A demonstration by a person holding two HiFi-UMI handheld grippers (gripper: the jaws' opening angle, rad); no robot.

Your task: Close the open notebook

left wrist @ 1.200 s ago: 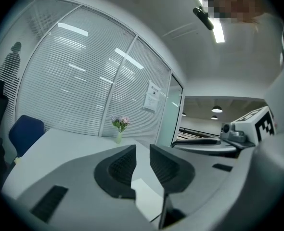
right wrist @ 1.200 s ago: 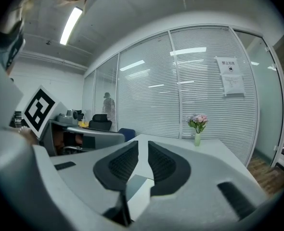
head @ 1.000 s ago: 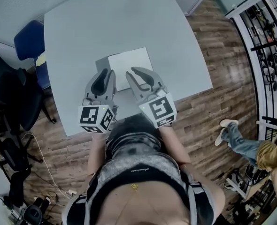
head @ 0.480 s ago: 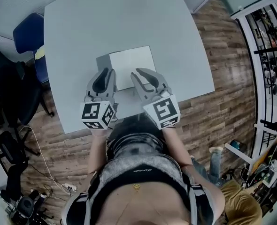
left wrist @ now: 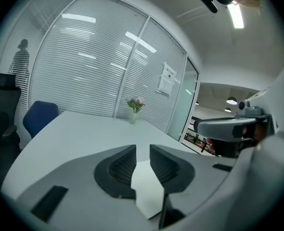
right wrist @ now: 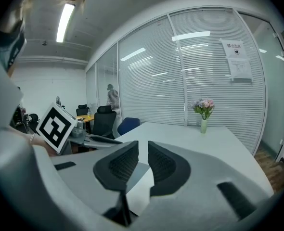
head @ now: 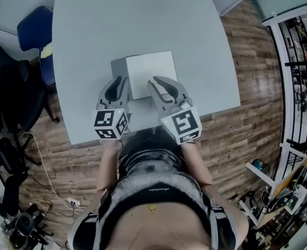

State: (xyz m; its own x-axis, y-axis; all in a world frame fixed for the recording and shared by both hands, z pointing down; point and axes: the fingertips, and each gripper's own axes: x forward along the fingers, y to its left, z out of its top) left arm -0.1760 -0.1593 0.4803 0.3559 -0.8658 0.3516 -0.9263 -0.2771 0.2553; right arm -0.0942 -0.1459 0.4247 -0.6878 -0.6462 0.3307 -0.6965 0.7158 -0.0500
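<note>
The notebook lies open on the grey table (head: 91,30), with a white page (head: 152,73) on the right and a grey leaf (head: 119,69) on the left. My left gripper (head: 117,80) hovers over the notebook's near left corner, jaws nearly together and holding nothing. My right gripper (head: 159,80) is over the near edge of the white page, also shut and empty. In the left gripper view the white page (left wrist: 147,191) shows below the left gripper (left wrist: 143,150). In the right gripper view the page (right wrist: 141,196) and grey leaf (right wrist: 138,171) lie under the right gripper (right wrist: 143,148).
A small vase of flowers (left wrist: 135,107) stands at the table's far edge, also in the right gripper view as the vase (right wrist: 203,113). A blue chair (head: 33,35) and a black chair (head: 8,98) stand left of the table. Shelving (head: 299,61) lines the right, over wooden floor.
Both grippers stay at the notebook's near edge with jaws unchanged. The view has shifted slightly, and the person on the floor at right has left the picture.
</note>
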